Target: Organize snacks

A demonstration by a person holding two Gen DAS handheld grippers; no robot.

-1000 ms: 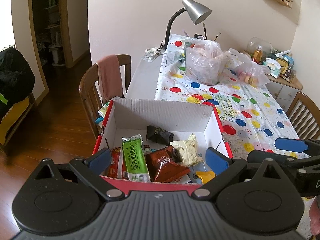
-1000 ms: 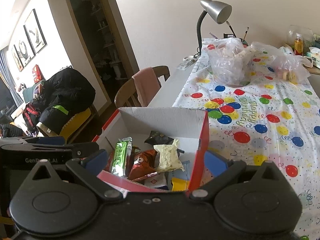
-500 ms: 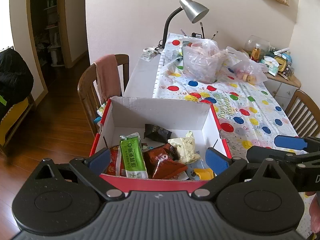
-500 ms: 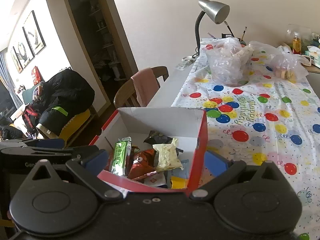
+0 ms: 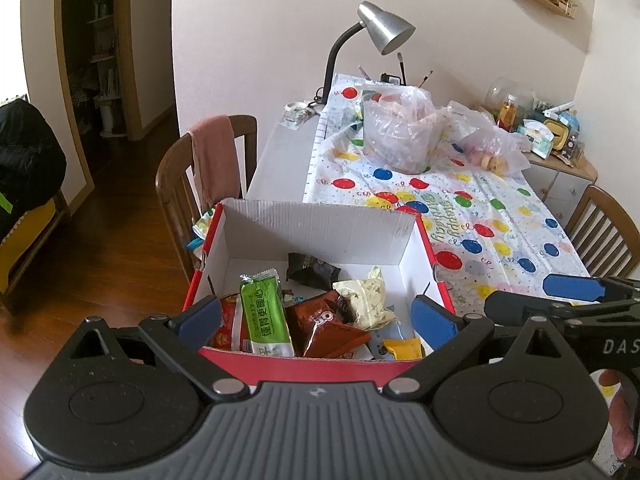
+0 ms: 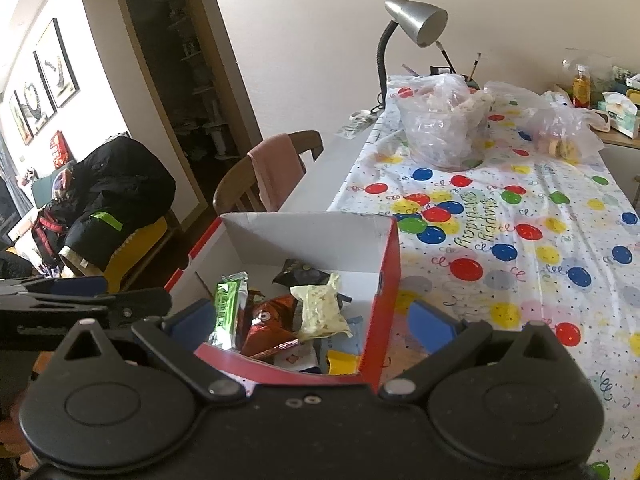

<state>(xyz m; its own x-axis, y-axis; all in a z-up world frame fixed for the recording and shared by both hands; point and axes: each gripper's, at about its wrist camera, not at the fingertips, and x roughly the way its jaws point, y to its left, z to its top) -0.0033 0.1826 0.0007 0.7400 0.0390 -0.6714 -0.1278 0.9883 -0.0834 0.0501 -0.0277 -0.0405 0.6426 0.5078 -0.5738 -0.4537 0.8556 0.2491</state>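
Note:
A red cardboard box (image 5: 320, 228) with white inner walls stands at the table's near left corner. Inside lie a green packet (image 5: 266, 312), a brown packet (image 5: 328, 324), a cream wrapper (image 5: 362, 300), a dark packet (image 5: 312, 270) and a yellow piece (image 5: 402, 348). My left gripper (image 5: 316, 318) hovers open over the box's near wall with nothing between its blue pads. My right gripper (image 6: 312, 318) is open too, empty, astride the near right corner of the box (image 6: 304, 236). The green packet (image 6: 230, 308) and cream wrapper (image 6: 322, 312) show there as well.
A balloon-print cloth (image 5: 500, 232) covers the table. At its far end stand a grey desk lamp (image 5: 384, 32) and clear plastic bags (image 5: 396, 136) of food. A wooden chair with a pink cloth (image 5: 212, 160) stands left of the box. A black coat (image 6: 116, 200) lies on a yellow seat.
Both grippers have drifted only slightly and stay open. The box and the snacks in it have not moved.

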